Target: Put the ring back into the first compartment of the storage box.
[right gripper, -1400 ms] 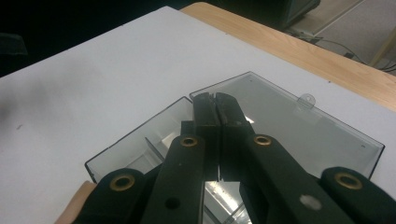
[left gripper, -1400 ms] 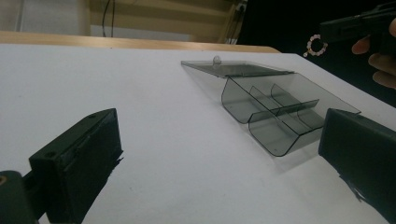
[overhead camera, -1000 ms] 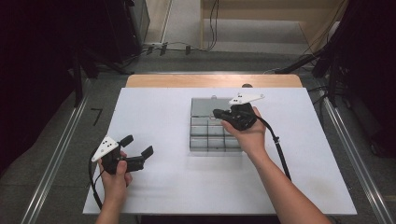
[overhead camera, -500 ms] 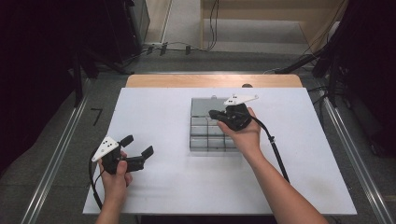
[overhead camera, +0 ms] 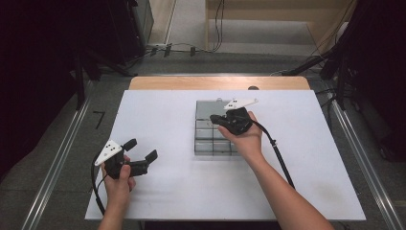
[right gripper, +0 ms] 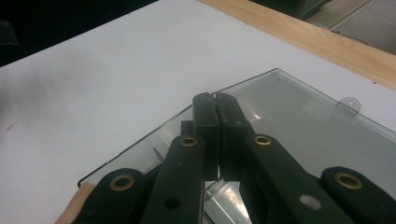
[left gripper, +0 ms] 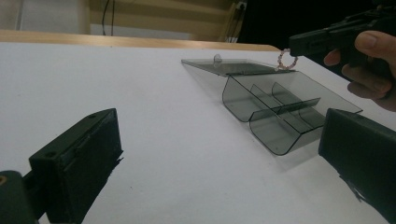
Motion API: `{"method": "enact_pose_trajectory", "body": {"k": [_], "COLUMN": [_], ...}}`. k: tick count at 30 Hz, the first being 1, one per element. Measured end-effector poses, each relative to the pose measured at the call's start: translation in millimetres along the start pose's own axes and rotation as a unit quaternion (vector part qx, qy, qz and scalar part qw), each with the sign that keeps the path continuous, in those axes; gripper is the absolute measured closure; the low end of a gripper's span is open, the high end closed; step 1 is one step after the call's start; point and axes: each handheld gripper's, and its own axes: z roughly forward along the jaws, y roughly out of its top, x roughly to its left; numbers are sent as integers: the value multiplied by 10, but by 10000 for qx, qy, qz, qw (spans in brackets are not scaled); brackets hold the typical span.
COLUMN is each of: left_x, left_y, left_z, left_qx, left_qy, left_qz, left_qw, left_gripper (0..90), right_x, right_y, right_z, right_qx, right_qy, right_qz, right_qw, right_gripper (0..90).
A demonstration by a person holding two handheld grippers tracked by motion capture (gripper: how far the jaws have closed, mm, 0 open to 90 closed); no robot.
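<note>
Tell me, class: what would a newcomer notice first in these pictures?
First, the smoky clear compartment box lying open at the middle of the white table, its lid flat behind it. Next, the right gripper, shut on a pink bead bracelet dangling above the box. The left gripper rests open near the table's front left.
</note>
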Motion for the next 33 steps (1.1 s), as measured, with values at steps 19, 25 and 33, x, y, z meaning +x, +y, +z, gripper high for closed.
{"method": "enact_pose_trajectory", "body": {"k": [19,25,33], "left_x": [4,9,7], "left_y": [-1,-3,-5], "left_z": [-1,-4,2], "left_qx": [-7,12,6], "left_qy": [-1,14,4], "left_qz": [-5,-3,-6], "left_qw": [10000,10000,10000], "left_gripper": [0,0,0], "right_x": [35,33,45], "right_y": [-56,-72,-82], "right_z": [214,281,333], "right_qx": [136,210,362], "right_qy": [55,42,11], "right_qz": [56,65,33], "right_qw": [9999,9998,9993], "right_gripper": [866,866,865]}}
